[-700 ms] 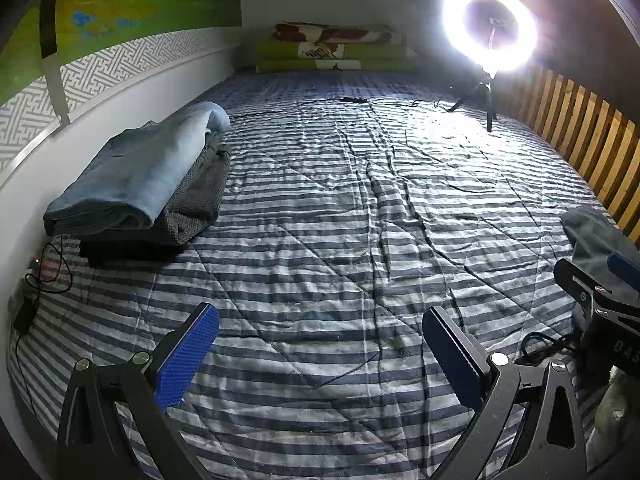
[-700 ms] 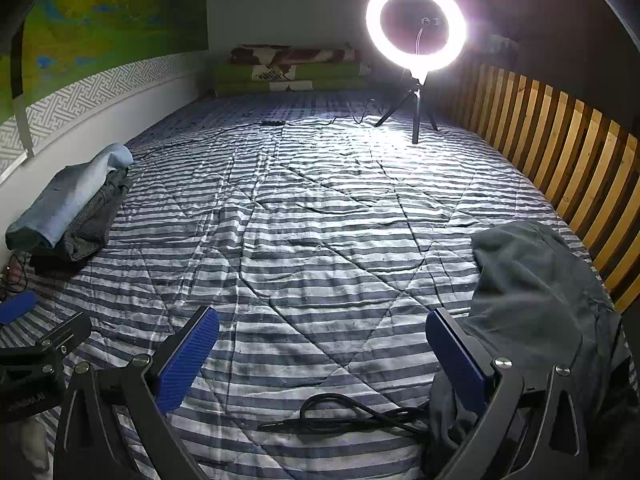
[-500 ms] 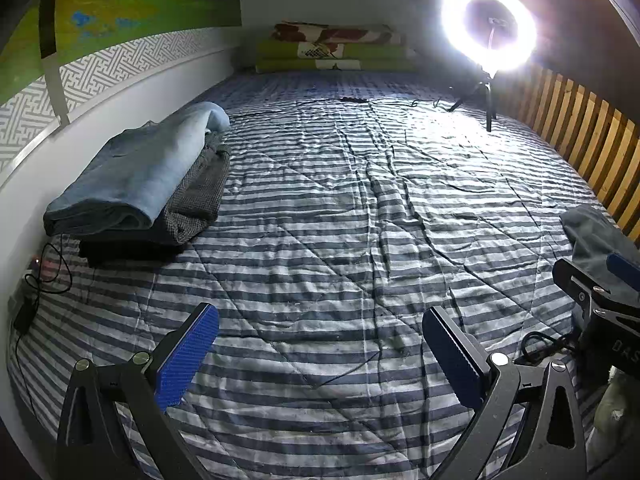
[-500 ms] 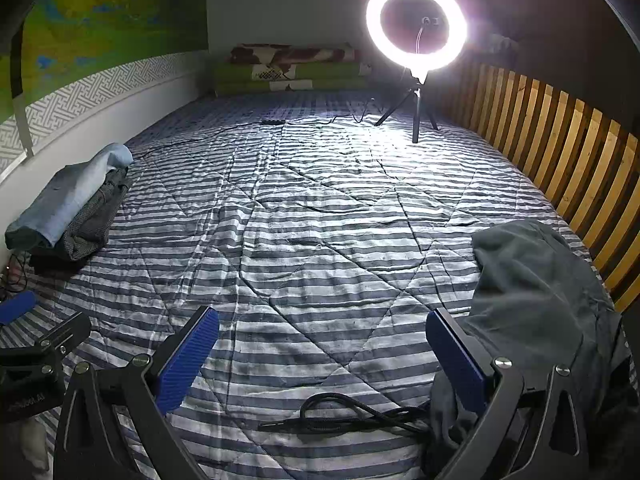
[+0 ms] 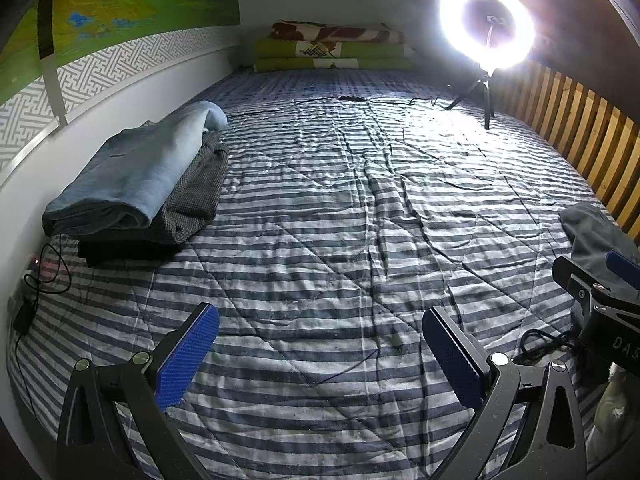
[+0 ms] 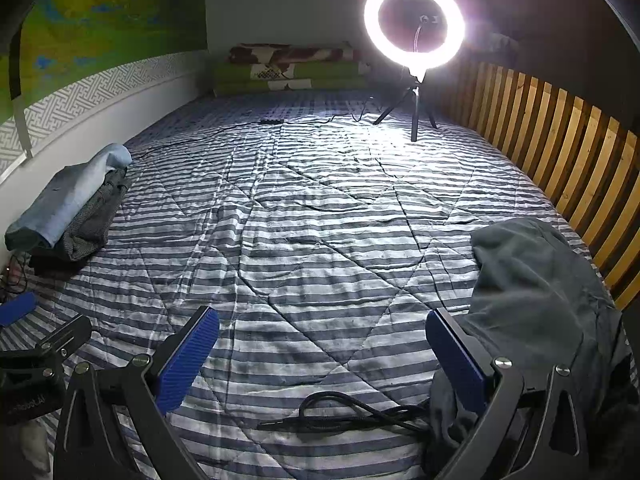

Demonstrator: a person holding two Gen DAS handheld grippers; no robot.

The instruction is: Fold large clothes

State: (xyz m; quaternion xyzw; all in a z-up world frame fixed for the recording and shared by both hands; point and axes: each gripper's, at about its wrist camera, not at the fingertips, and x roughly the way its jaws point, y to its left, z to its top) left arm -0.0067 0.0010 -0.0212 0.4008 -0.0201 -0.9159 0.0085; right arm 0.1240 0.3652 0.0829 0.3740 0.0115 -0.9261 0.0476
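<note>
A crumpled grey garment [image 6: 536,280] lies on the striped quilt [image 6: 320,220] at the right, just beyond my right gripper's right finger; its edge also shows in the left wrist view [image 5: 592,232]. My right gripper [image 6: 322,344] hangs open over the quilt with nothing between its blue pads. My left gripper [image 5: 320,344] is likewise open and empty above the bare quilt [image 5: 340,208]. A stack of folded clothes [image 5: 136,184], light blue on top of grey and dark pieces, rests at the left by the wall, also seen as the folded stack [image 6: 68,212] in the right wrist view.
A lit ring light on a tripod [image 6: 414,60] stands at the far right of the bed. A black cable [image 6: 344,416] coils on the quilt near my right gripper. Wooden slats [image 6: 560,152] line the right side, a white wall [image 5: 100,112] the left. Folded bedding [image 5: 332,46] sits at the head.
</note>
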